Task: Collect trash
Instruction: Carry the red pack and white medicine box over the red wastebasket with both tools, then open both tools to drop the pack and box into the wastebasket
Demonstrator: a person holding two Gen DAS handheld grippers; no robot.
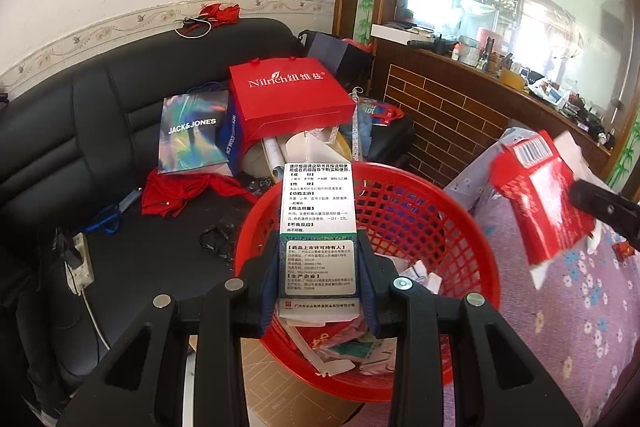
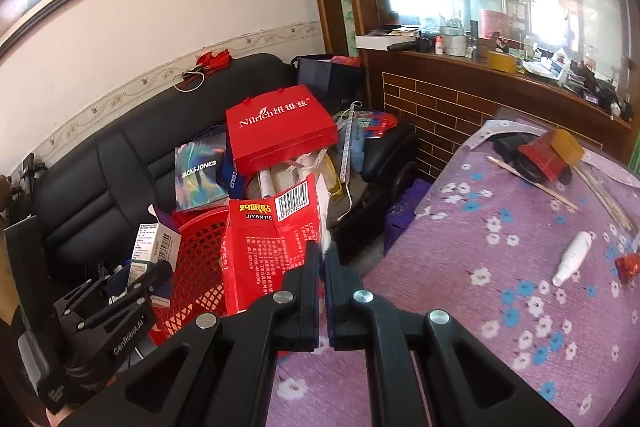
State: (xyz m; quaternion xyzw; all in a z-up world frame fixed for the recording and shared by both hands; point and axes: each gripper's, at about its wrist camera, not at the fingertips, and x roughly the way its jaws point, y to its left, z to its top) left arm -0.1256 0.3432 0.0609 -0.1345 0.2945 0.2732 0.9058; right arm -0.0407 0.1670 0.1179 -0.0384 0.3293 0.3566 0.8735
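A red mesh basket [image 1: 432, 227] stands between the black sofa and the table, with paper scraps in its bottom. My left gripper [image 1: 319, 267] is shut on a white and green medicine box [image 1: 318, 203], which it holds upright over the basket's near rim. In the right wrist view the same left gripper [image 2: 152, 277] and box [image 2: 154, 243] show at the basket's [image 2: 196, 259] left side. My right gripper [image 2: 322, 255] is shut on the edge of a flattened red packet [image 2: 268, 247] beside the basket. The left wrist view shows that packet [image 1: 544, 211] and the right gripper [image 1: 588, 199] right of the basket.
On the black sofa [image 1: 72, 147] lie a red Nilrich bag [image 1: 288, 99], a Jack&Jones bag [image 1: 192, 131], red cloth and a power strip [image 1: 80, 263]. The purple floral tablecloth [image 2: 500, 287] carries a white bottle [image 2: 572, 259], a red wrapper [image 2: 628, 265], sticks and a red box [image 2: 540, 155].
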